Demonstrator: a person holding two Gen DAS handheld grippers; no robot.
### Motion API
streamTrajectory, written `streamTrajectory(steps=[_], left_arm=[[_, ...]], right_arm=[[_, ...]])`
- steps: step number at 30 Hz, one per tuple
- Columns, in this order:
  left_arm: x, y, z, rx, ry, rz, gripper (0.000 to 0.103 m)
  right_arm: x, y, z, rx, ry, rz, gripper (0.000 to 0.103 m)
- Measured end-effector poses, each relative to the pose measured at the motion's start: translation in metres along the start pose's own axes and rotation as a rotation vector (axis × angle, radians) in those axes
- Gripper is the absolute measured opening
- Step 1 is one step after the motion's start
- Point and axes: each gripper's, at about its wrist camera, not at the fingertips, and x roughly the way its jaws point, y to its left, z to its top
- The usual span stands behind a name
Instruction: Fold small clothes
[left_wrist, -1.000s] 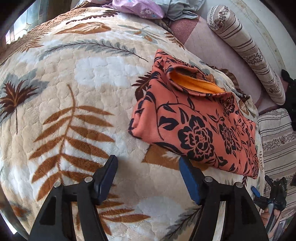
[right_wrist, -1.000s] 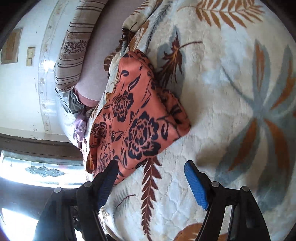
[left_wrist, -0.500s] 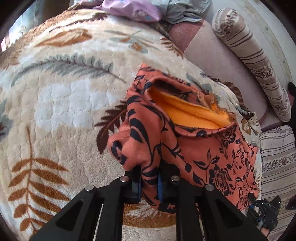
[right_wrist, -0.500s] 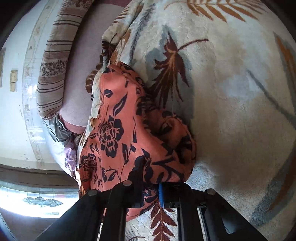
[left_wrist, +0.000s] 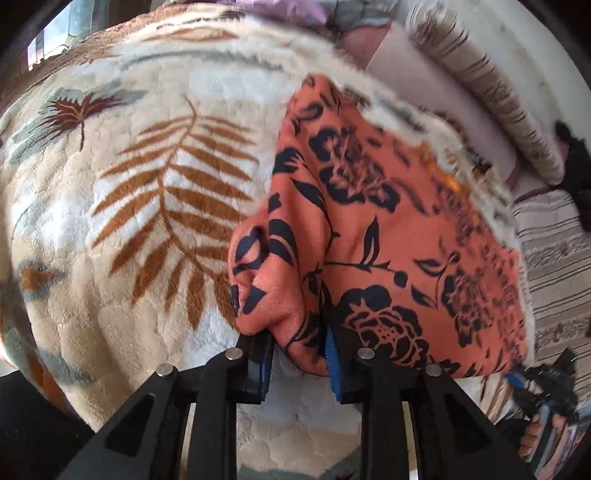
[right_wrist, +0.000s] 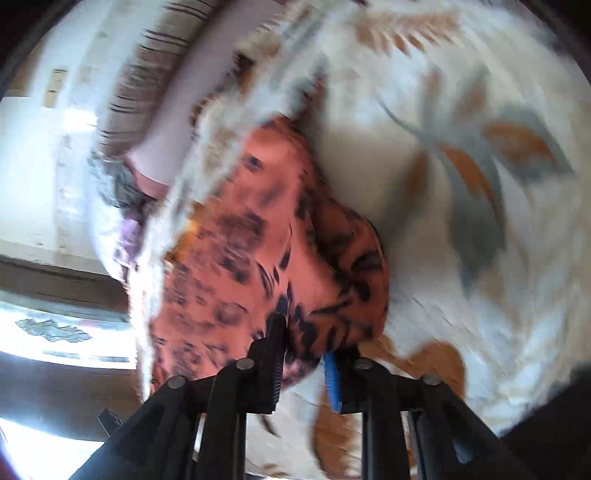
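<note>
An orange garment (left_wrist: 388, 236) with a black flower print lies on the leaf-patterned blanket (left_wrist: 140, 192). My left gripper (left_wrist: 299, 350) is shut on the garment's near left corner, which bunches up between the fingers. In the right wrist view, blurred by motion, my right gripper (right_wrist: 304, 354) is shut on the other near corner of the same garment (right_wrist: 258, 243). The right gripper (left_wrist: 532, 384) also shows at the lower right of the left wrist view, held by a hand.
A striped bolster (left_wrist: 491, 92) and a pink sheet (left_wrist: 417, 66) lie beyond the garment. Other clothes (left_wrist: 295, 11) are piled at the far edge of the blanket. A bright window (right_wrist: 55, 332) shows at the left of the right wrist view.
Both grippers went from open in front of the garment to shut on its near corners. They have since lifted and pulled the corners, and the orange lining opening is now mostly covered.
</note>
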Motion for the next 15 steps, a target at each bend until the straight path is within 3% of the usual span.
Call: streamTrajectory(steps=[1,2,3,4,5,6,8,10,12,13,14,15], left_arm=[[-0.006,-0.001,0.004,0.004,0.019,0.013,0.030],[-0.011,-0.003,0.010,0.001,0.032,0.034,0.039],[-0.017,-0.005,0.017,0.001,0.021,0.027,0.040],[-0.021,-0.009,0.025,0.020,0.006,0.003,0.040],[-0.023,-0.013,0.032,0.051,0.002,-0.016,0.041],[-0.023,-0.018,0.039,0.075,-0.007,-0.019,0.041],[-0.017,-0.025,0.052,0.111,-0.012,-0.022,0.041],[-0.011,-0.032,0.064,0.132,0.010,-0.024,0.041],[-0.010,-0.031,0.071,0.083,0.029,-0.064,0.043],[-0.010,-0.027,0.069,0.050,0.063,-0.079,0.047],[-0.008,-0.020,0.063,0.032,0.112,-0.089,0.059],[-0.006,-0.014,0.053,0.020,0.156,-0.083,0.060]], right_arm=[[-0.001,-0.018,-0.007,0.055,-0.013,0.091,0.027],[-0.009,-0.026,-0.010,0.079,-0.029,0.120,0.028],[-0.017,-0.027,-0.009,0.083,-0.026,0.098,0.038],[-0.026,-0.024,-0.008,0.080,-0.045,0.080,0.070],[-0.037,-0.020,-0.005,0.068,-0.087,0.068,0.084],[-0.049,-0.014,-0.002,0.041,-0.138,0.056,0.090],[-0.067,0.000,0.010,-0.037,-0.202,0.052,0.089],[-0.072,0.022,0.028,-0.144,-0.204,0.074,0.088],[-0.068,0.047,0.047,-0.249,-0.207,0.051,0.088],[-0.063,0.057,0.058,-0.287,-0.204,0.051,0.088],[-0.056,0.065,0.068,-0.315,-0.198,0.045,0.088],[-0.049,0.072,0.077,-0.326,-0.196,0.022,0.088]])
